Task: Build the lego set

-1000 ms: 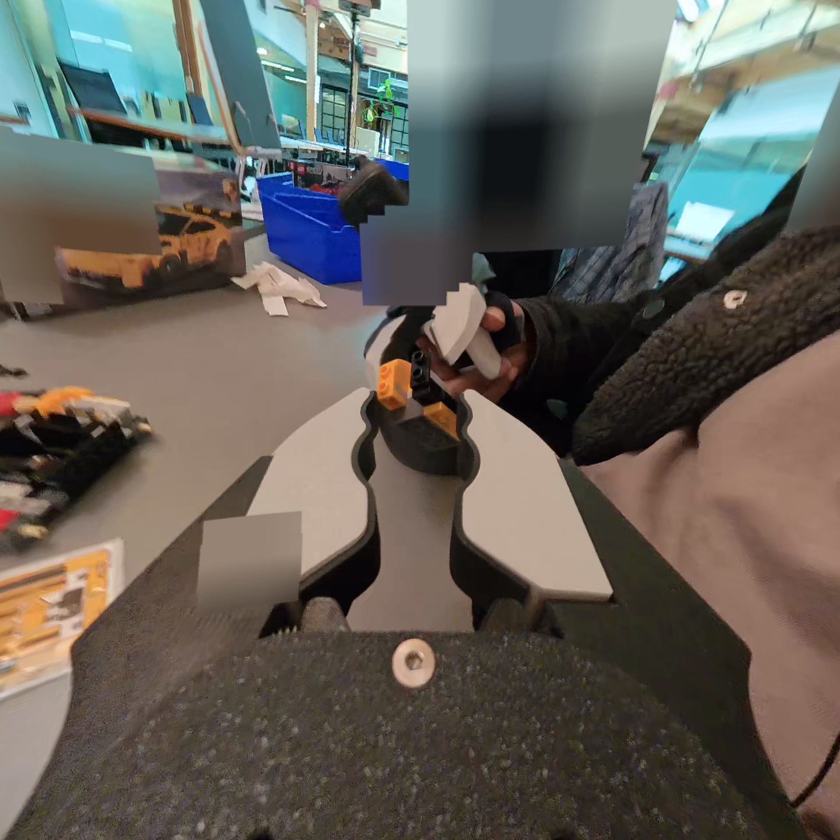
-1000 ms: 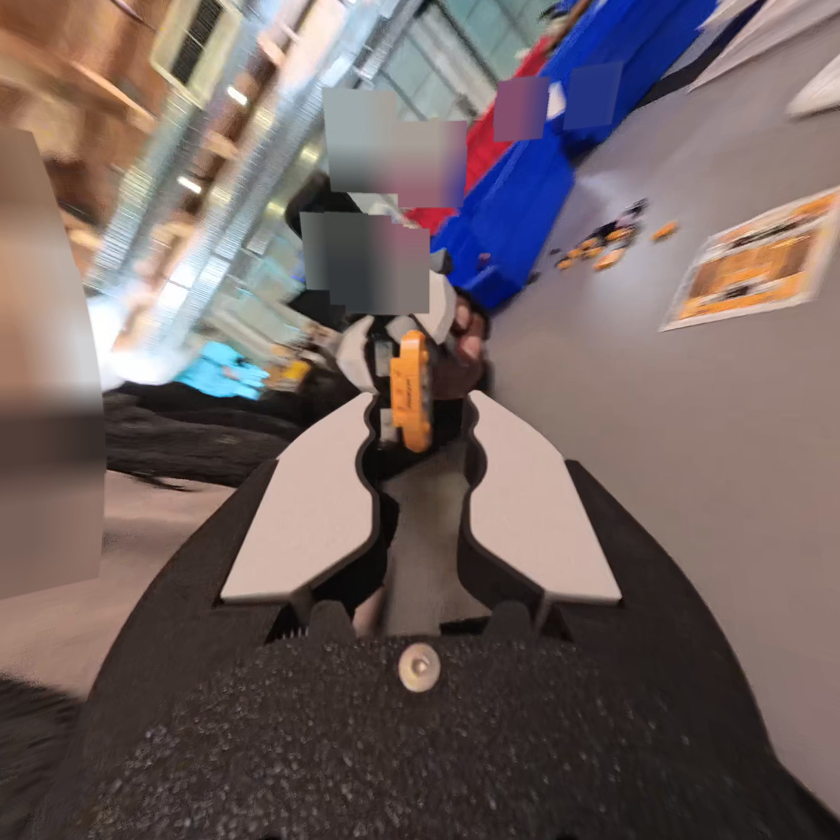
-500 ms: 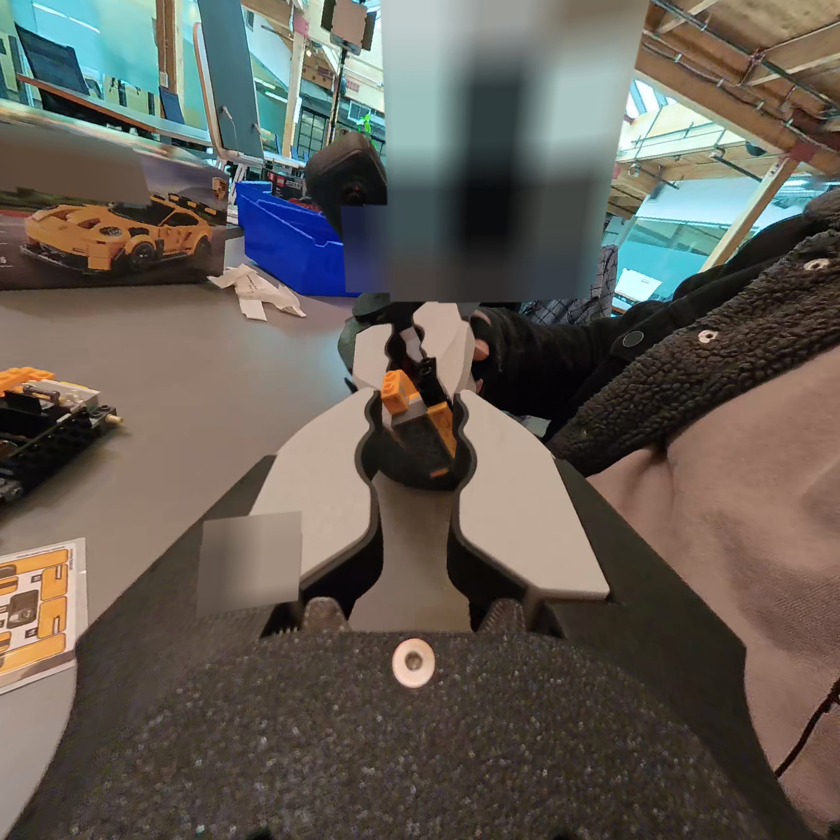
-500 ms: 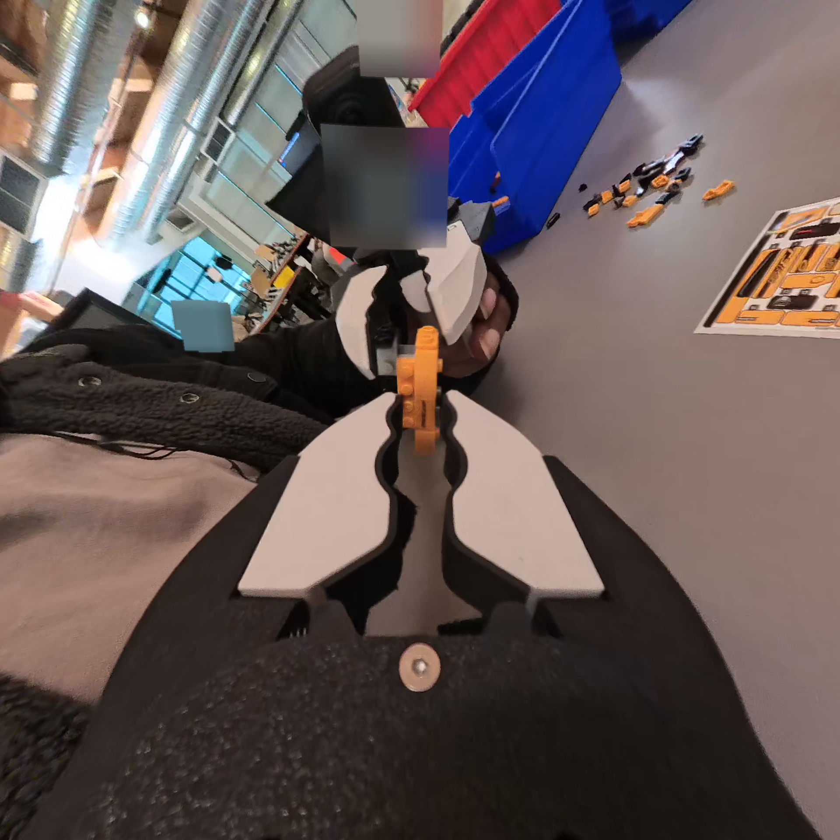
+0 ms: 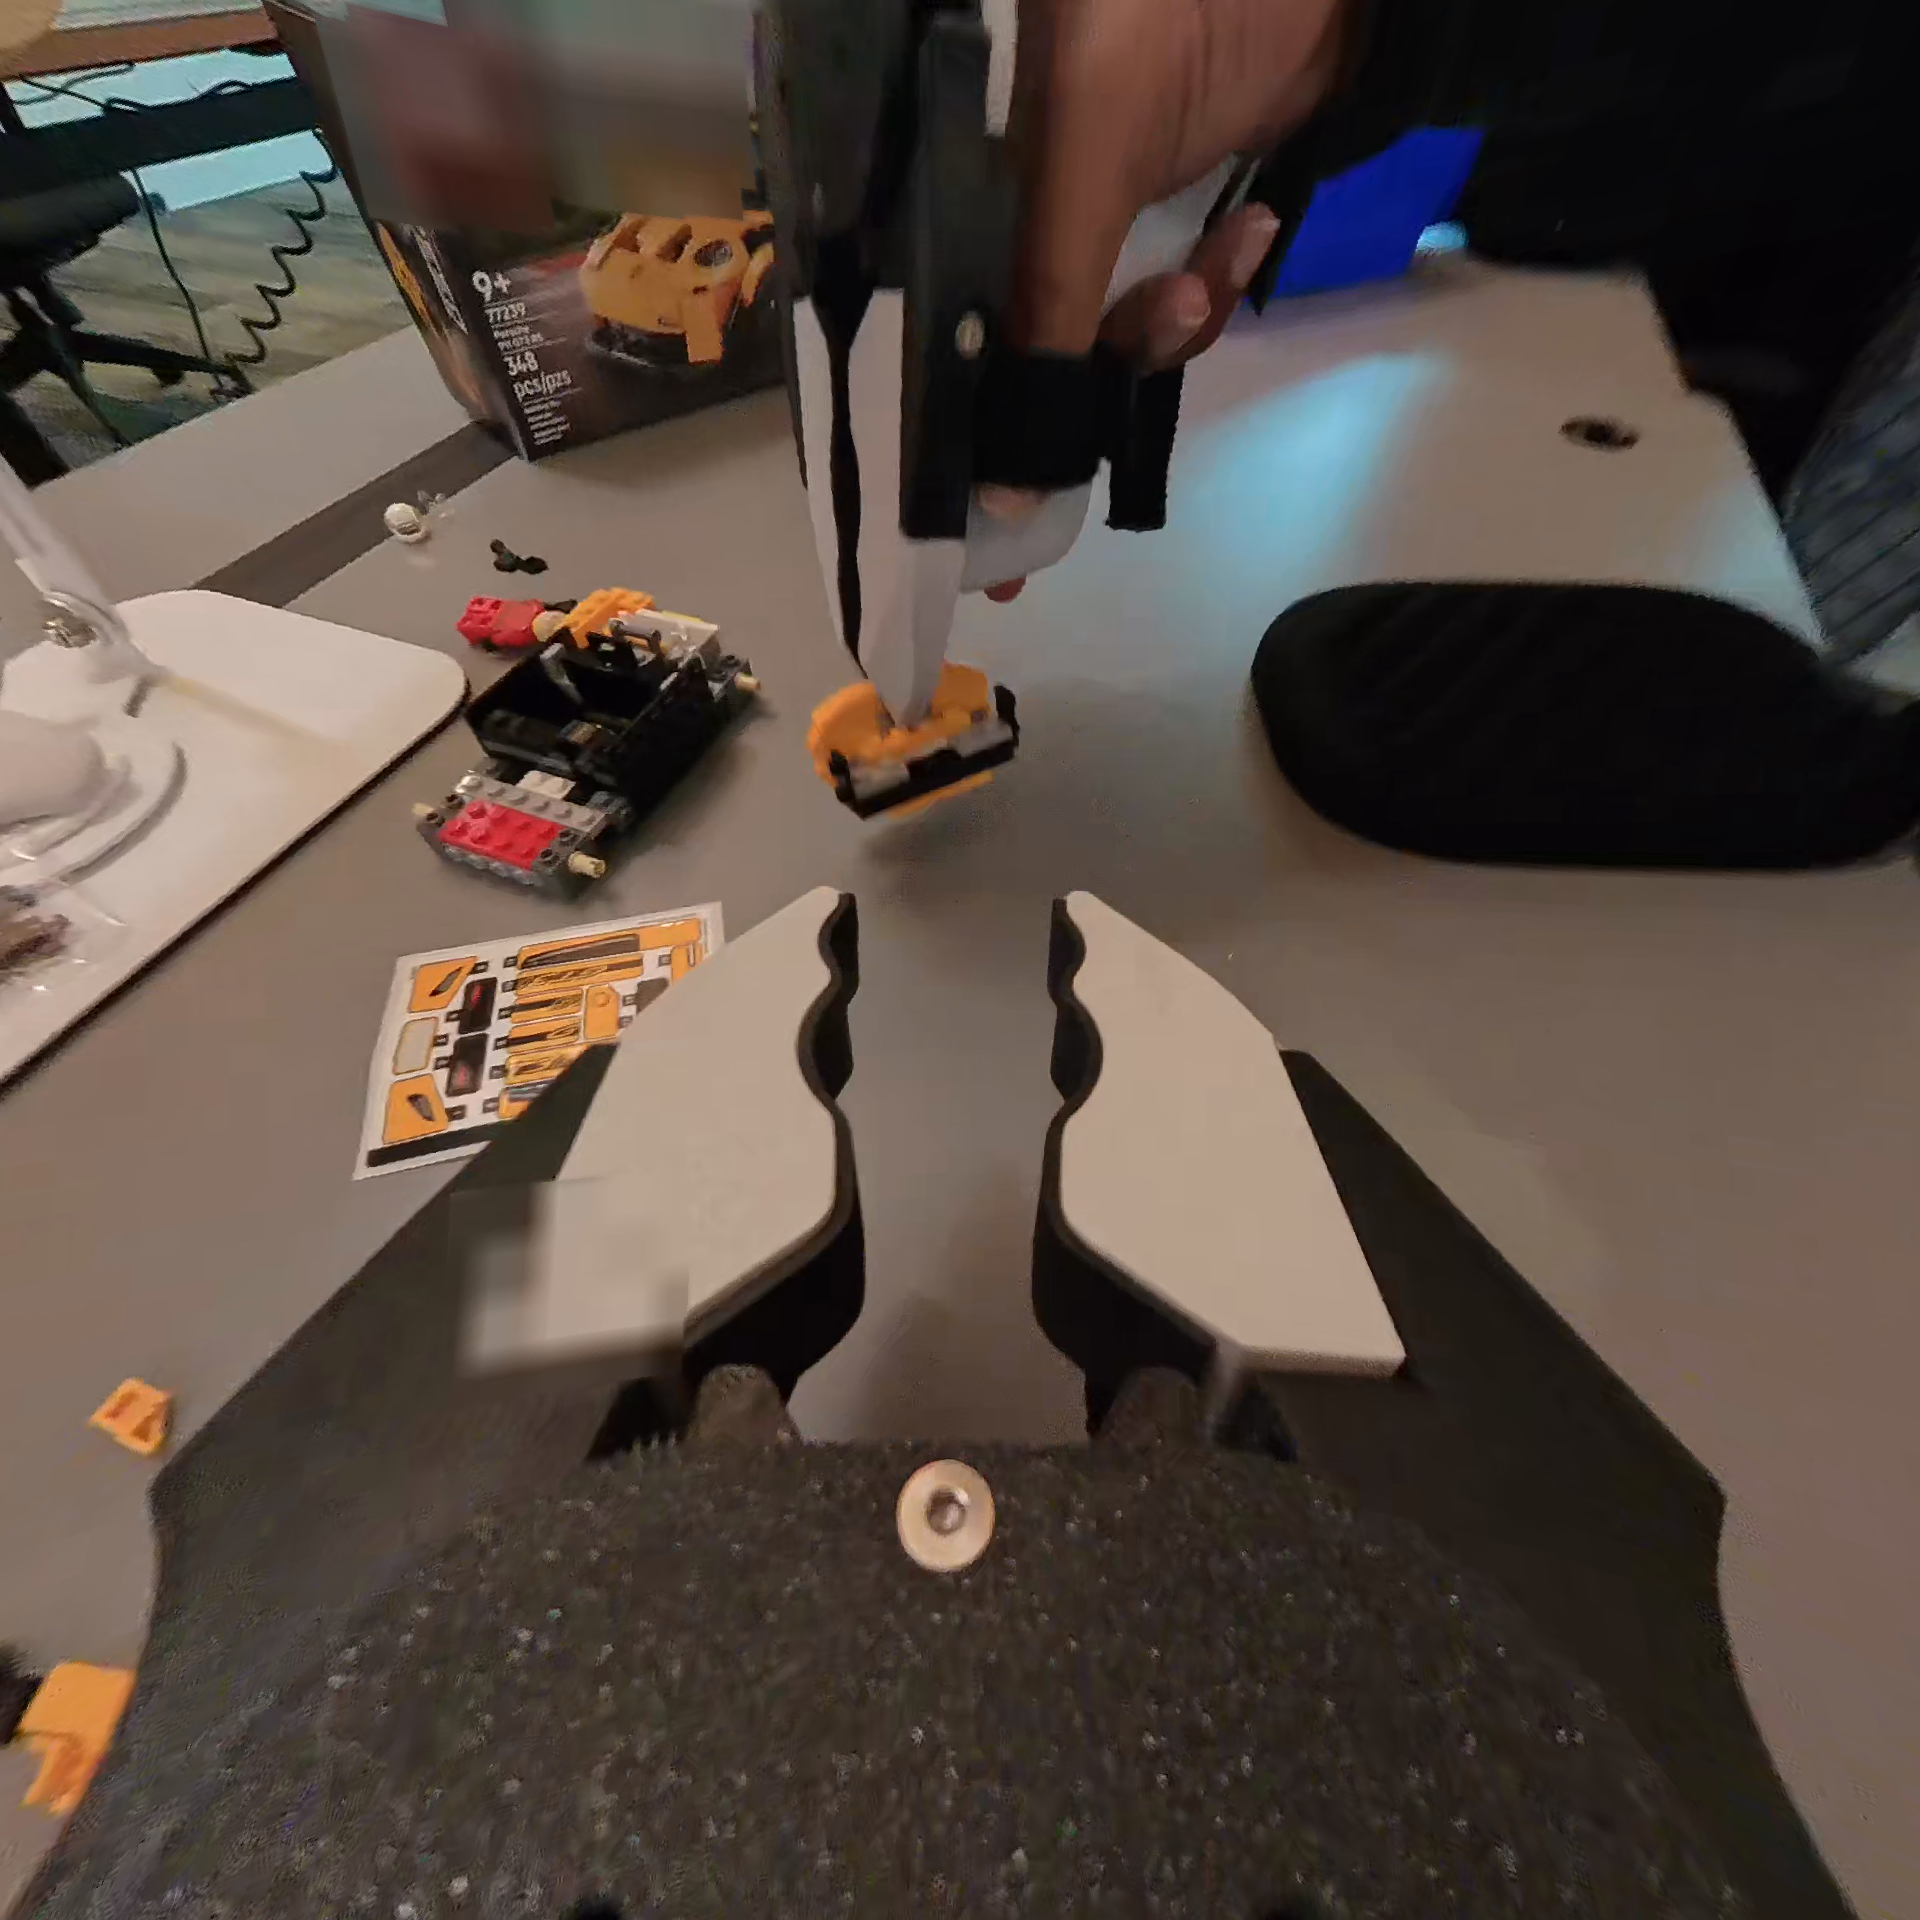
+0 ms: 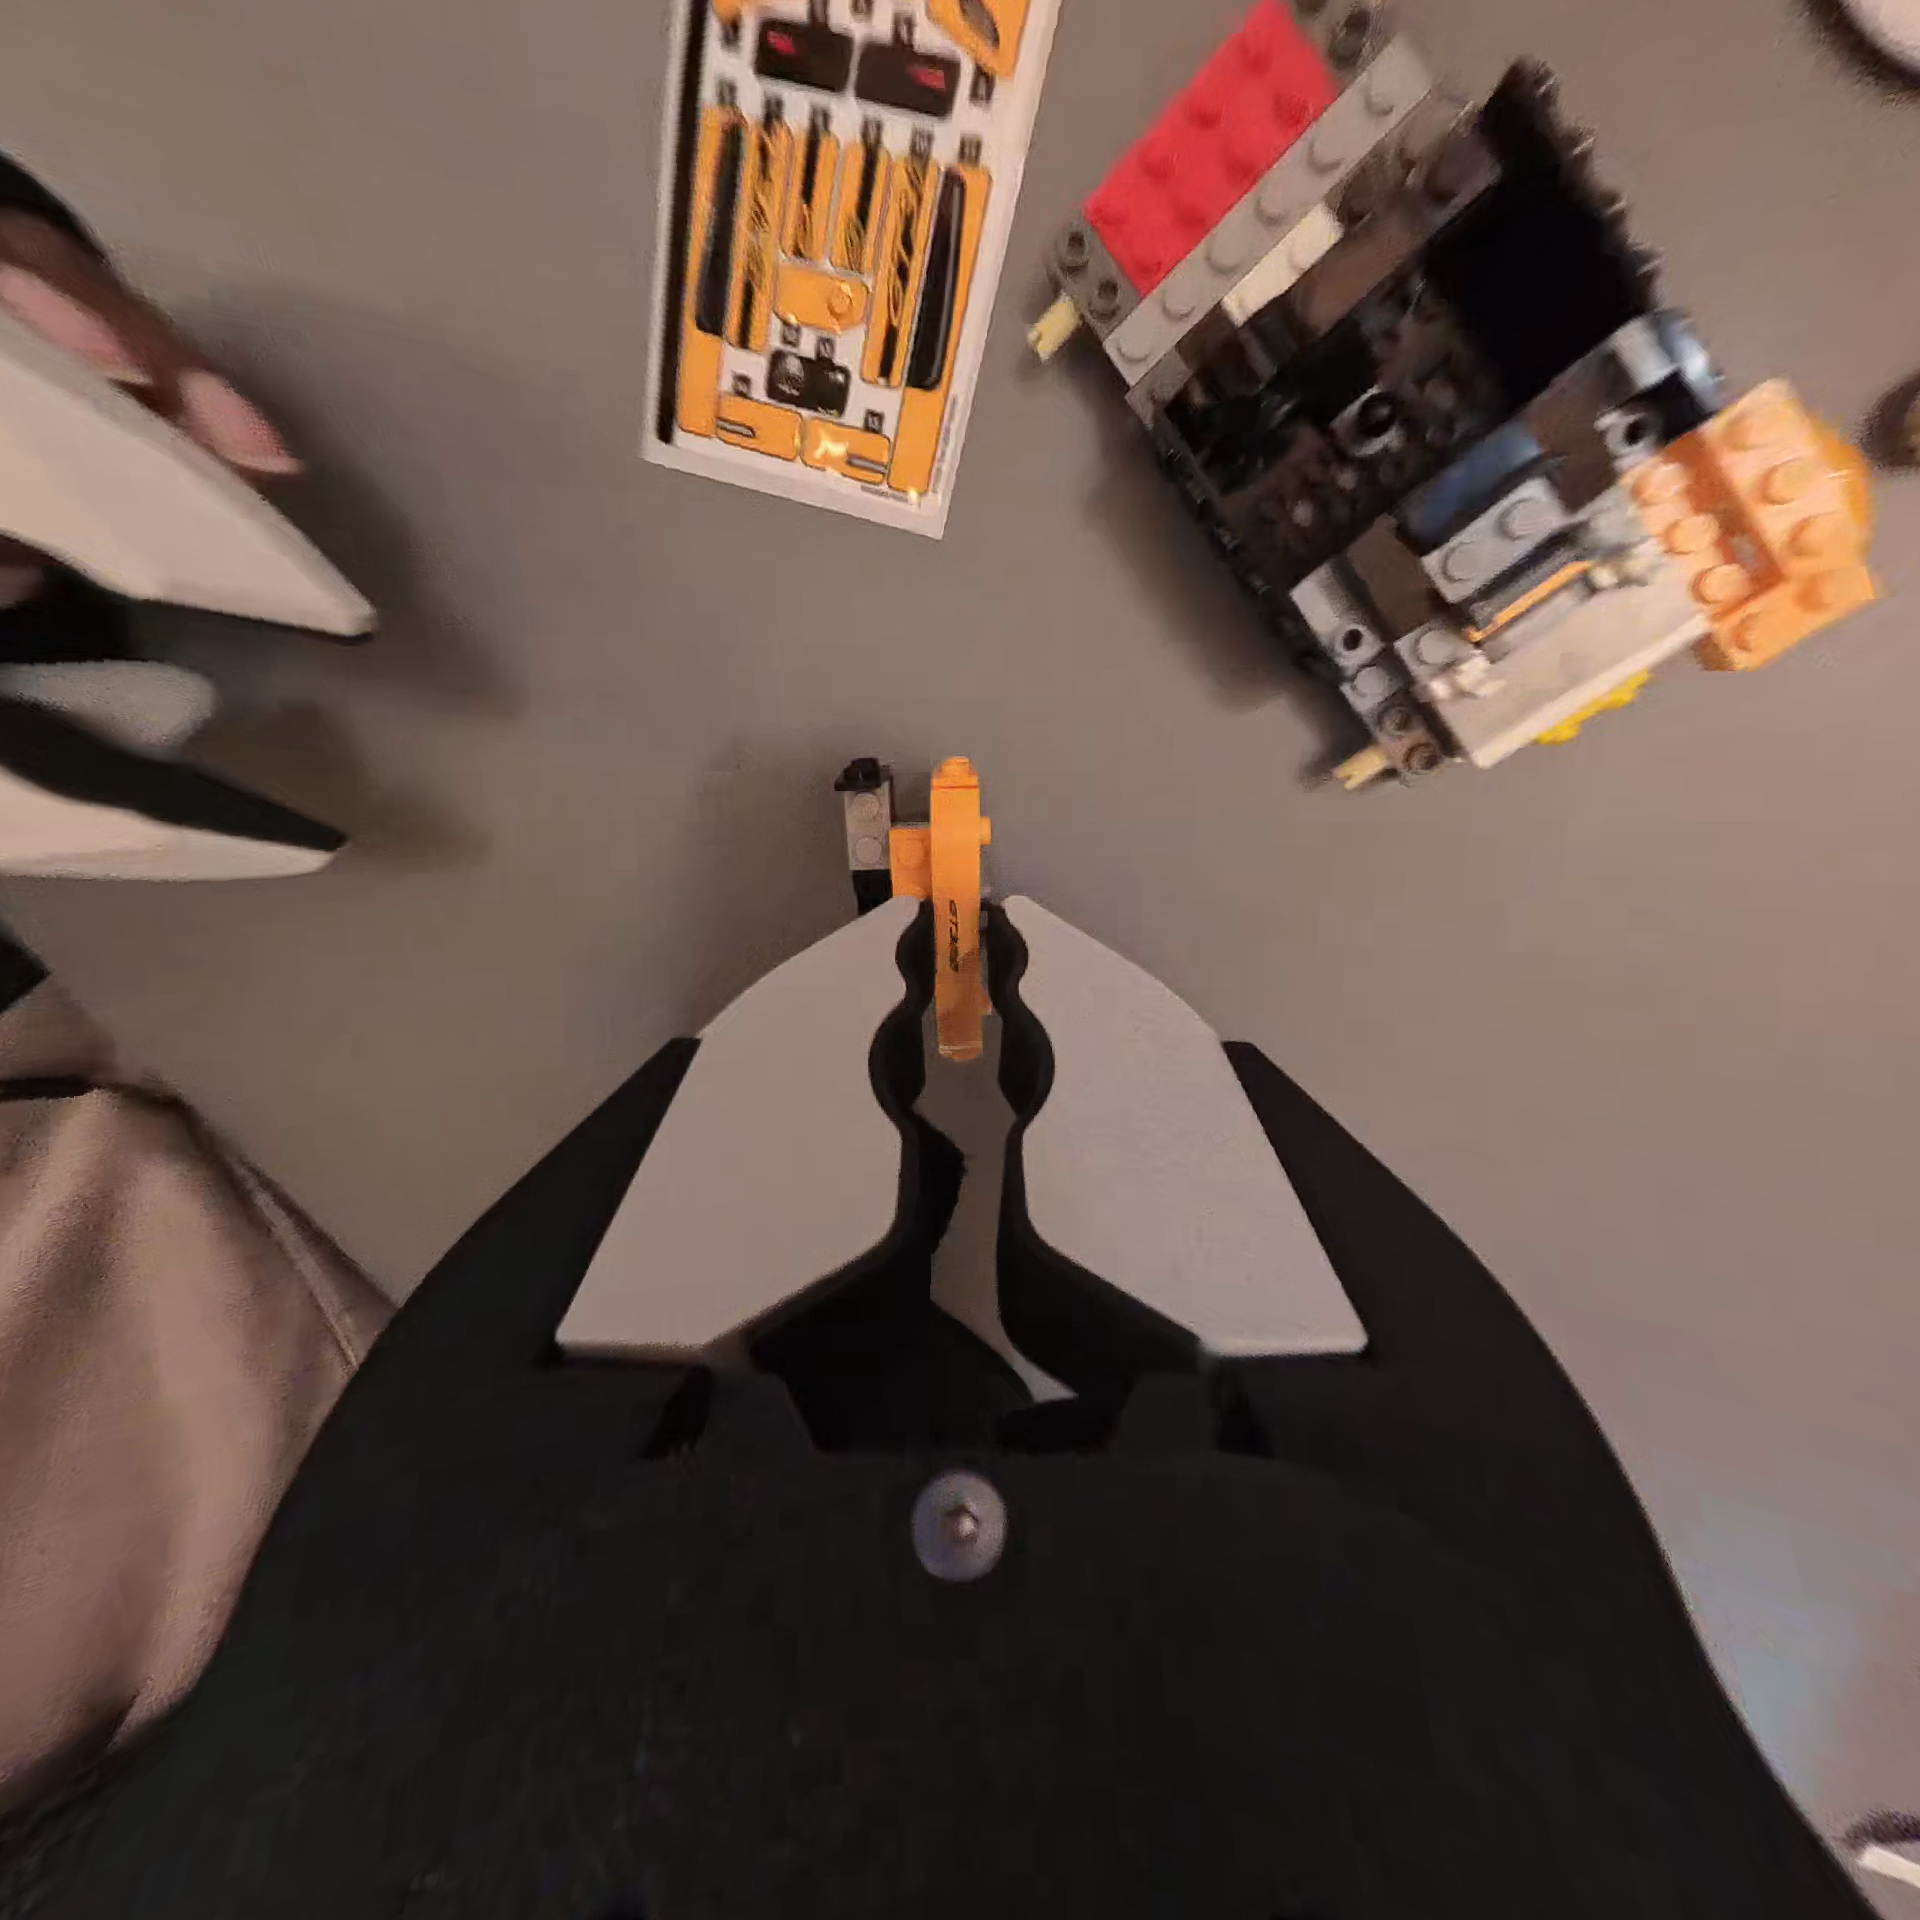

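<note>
1. Between the right gripper [image 6: 951,914] fingertips, pinched tight, hangs the small orange-and-black brick sub-assembly [image 6: 935,883], just above the grey table [image 6: 520,644].
2. Left gripper [image 5: 951,914] hovers spread, empty.
3. Nearby, the black-and-red car chassis [image 5: 597,748] lies half-built; the orange sticker sheet [image 5: 520,1023] looks mostly unused.

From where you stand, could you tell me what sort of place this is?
Probably an office or lab workspace: a wide grey table with a cable hole, an office chair on carpet behind it, and a lego set box beside a half-built car.
</note>
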`<move>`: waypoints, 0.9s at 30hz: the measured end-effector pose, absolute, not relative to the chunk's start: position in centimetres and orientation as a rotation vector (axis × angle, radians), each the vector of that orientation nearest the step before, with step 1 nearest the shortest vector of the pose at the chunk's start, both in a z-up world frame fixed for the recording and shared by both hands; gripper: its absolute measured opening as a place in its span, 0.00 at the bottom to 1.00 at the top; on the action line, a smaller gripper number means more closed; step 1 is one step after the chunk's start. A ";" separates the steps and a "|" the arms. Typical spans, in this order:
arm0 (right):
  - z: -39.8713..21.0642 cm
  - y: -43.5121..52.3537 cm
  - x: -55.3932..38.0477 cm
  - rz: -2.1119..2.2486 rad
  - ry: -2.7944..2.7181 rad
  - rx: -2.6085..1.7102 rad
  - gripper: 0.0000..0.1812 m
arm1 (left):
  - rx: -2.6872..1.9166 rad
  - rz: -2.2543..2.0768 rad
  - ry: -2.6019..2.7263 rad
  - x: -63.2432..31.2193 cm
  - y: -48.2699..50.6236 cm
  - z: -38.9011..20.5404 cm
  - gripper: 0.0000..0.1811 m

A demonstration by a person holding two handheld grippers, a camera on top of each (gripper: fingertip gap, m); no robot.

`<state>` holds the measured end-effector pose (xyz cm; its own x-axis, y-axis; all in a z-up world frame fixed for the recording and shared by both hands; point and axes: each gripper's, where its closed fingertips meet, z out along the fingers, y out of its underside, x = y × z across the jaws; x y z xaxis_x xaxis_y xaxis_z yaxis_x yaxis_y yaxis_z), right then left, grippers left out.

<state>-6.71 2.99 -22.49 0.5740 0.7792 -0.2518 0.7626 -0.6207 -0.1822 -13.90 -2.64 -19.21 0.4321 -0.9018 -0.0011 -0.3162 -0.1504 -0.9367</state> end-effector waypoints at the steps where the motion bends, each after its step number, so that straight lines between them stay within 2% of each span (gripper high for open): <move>1: -23.3 2.7 -6.9 0.460 -1.351 -2.754 0.05 | -1.693 -0.710 1.087 -13.9 -2.7 -19.4 0.19; 5: -24.0 2.0 -7.7 0.456 -1.357 -2.702 0.06 | -1.697 -0.666 1.127 -13.8 -2.8 -20.0 0.19; 8: -22.9 1.1 -7.9 0.544 -1.383 -2.625 0.11 | -1.699 -0.652 1.134 -13.9 -2.8 -20.0 0.19; 13: -21.3 1.1 -6.3 0.580 -1.578 -2.143 0.15 | -1.695 -0.653 1.113 -14.1 -2.7 -19.7 0.19; 17: -23.1 -0.4 -6.3 0.873 -1.399 -2.161 0.21 | -1.732 -0.669 1.104 -14.1 -2.4 -20.3 0.18; 21: -22.7 -3.5 -8.3 0.953 -1.473 -2.034 0.21 | -1.746 -0.652 1.100 -14.2 -2.3 -20.6 0.18; 24: -19.9 -4.7 -9.7 1.008 -1.456 -1.859 0.19 | -1.726 -0.638 1.055 -14.5 -1.7 -19.8 0.17; 27: -14.1 0.6 -9.5 0.843 -1.242 -1.622 0.14 | -1.678 -0.623 0.957 -15.2 -0.5 -17.9 0.12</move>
<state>-9.50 0.62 -14.14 0.2632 0.9647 0.0042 0.3521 -0.0920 -0.9314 -15.21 -0.54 -17.90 0.5429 -0.8379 -0.0565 -0.2873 -0.1221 -0.9500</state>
